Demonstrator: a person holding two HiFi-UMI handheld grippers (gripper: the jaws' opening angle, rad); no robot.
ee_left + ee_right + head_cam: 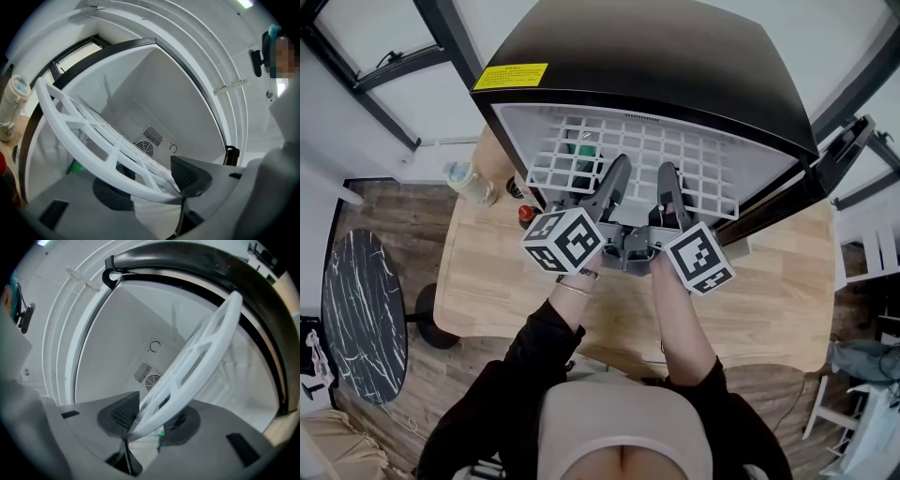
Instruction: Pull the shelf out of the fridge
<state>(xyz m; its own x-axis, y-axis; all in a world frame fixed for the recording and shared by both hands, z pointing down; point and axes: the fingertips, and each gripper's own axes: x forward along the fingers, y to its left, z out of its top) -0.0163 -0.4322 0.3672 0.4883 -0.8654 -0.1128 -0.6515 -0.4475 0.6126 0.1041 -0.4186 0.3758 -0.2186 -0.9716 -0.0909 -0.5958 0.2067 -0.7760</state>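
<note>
A small black fridge (656,66) stands open on a wooden table (769,300). Its white grid shelf (675,155) sticks partway out of the opening. Both grippers hold the shelf's front edge side by side. My left gripper (619,173) reaches over the rim, and in the left gripper view the shelf (79,126) runs deep between the jaws of this gripper (152,185). My right gripper (667,180) sits just to its right. There the shelf (206,348) ends pinched between the dark pads of the right gripper (150,419).
The fridge door (825,169) hangs open at the right. A white-capped bottle (469,183) and a red-capped item (525,214) stand left of the fridge. Something green (584,148) lies inside under the shelf. A round black marble table (361,309) stands lower left.
</note>
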